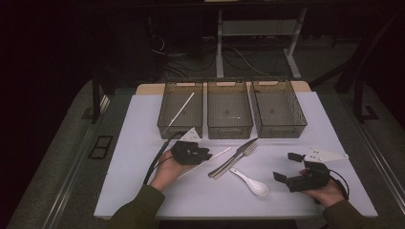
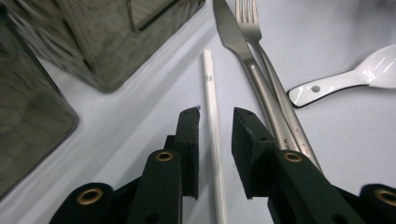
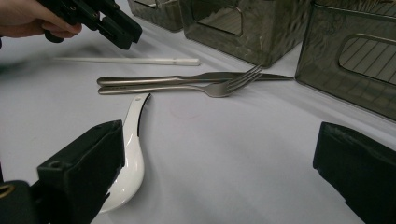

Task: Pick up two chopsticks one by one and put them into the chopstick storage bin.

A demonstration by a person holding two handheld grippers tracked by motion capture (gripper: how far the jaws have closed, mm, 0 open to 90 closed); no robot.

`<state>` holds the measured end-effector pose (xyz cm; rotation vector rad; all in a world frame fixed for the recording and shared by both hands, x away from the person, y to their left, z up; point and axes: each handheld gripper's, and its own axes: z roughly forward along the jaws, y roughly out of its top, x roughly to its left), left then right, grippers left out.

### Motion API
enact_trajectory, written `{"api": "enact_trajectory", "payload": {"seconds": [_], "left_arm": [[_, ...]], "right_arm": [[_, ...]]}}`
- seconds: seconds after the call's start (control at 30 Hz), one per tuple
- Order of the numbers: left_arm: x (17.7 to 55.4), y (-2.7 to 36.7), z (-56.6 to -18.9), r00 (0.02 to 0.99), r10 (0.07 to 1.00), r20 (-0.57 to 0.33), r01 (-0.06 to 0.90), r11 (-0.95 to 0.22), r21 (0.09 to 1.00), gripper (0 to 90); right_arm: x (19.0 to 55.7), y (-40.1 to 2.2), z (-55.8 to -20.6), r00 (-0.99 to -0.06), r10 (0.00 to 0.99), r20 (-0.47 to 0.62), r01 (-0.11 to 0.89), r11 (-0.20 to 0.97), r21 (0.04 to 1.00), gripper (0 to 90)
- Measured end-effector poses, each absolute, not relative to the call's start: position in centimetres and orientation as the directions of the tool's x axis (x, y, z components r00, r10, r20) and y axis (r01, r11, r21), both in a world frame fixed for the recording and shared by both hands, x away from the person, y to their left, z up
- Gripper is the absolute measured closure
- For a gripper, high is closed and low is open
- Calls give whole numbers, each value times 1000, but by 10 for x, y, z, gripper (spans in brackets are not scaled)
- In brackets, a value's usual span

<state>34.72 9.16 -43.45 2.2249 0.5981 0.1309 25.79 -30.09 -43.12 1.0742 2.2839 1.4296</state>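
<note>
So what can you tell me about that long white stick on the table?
The white chopstick is thin, straight and plain white, looking like plastic, with a faint ring mark near its far end. It lies flat on the pale table mat, in front of the dark bins and beside the knife, not touching it. The left gripper straddles it, one black jaw on each side, narrowed around it, though small gaps show and the pads do not press on it.

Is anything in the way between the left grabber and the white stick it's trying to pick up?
No, nothing visible is in the way. The white chopstick lies on the table right between the left gripper's two jaws, with small gaps either side. The knife lies beside it, outside the jaws.
</note>
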Motion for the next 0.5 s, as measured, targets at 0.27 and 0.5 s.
{"api": "enact_trajectory", "payload": {"seconds": [0.27,0.5], "left_arm": [[348,85,-441,889,450,-79,370,-608,703,745],[347,83,-446,887,458,-68,376,-627,682,764]], "right_arm": [[258,-301,-431,-702,692,171,457,252,853,21],[258,-301,-431,-702,691,172,456,251,854,22]]}}
